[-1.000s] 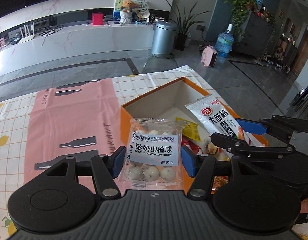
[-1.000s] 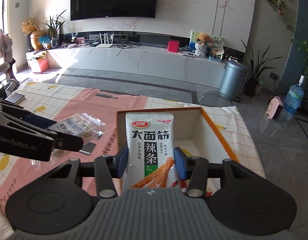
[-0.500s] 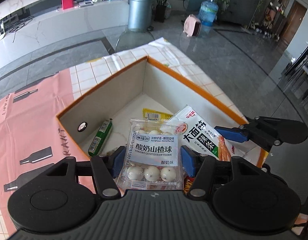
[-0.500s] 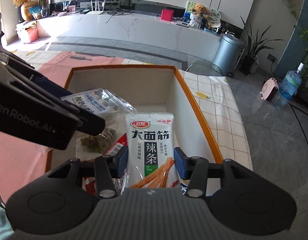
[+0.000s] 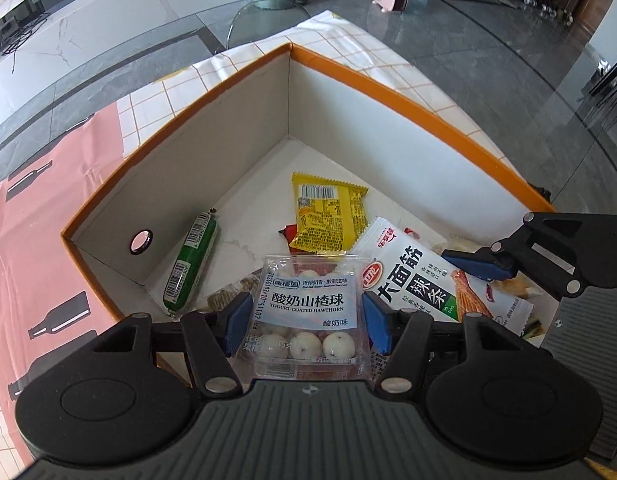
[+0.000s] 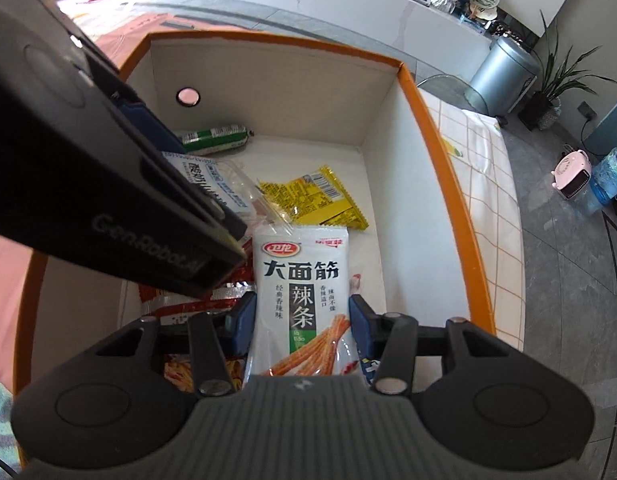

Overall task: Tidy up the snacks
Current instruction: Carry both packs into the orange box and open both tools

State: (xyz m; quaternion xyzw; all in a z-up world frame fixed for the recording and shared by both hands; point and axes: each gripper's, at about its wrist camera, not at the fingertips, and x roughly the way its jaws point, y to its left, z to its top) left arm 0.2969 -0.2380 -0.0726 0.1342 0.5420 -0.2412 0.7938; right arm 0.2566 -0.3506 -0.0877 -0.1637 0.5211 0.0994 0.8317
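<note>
Tablecloth [image 5: 60, 184]: pink panel with black bottle prints plus white checked cloth, left and upper centre of the left wrist view; carries the box.

Storage box [image 5: 412, 92]: orange rim and outside, pale inner walls, open top, fills the middle of both views; one round hole [image 5: 141, 241] in the wall at centre left of the left wrist view.

Left gripper [image 5: 304, 322]: black body, blue pads, bottom centre of its own view, pointing steeply down into the box; jaws clamped on either side edge of the hawthorn pack; in the right wrist view its black body crosses the upper left.

Right gripper [image 6: 300, 320]: same build, bottom centre of its own view, also over the box interior; jaws pressed on both side edges of the spicy-strip packet; seen at the right edge of the left wrist view.

Spicy-strip packet [image 6: 302, 300]: white with green label, upright between the right pads, lower half inside the jaws, top edge projecting beyond the fingertips.

Hawthorn pack [image 5: 306, 312]: clear plastic, white label, white balls visible, centred between the left pads, upper edge beyond the fingertips.

Yellow packet [image 5: 328, 216]: flat on the box floor, centre of frame, beyond both held items.

Green sausage [image 5: 192, 264]: on the floor beside the holed wall, centre left.

Red wrappers [image 6: 188, 300]: partly hidden, lower left under the grippers.
</note>
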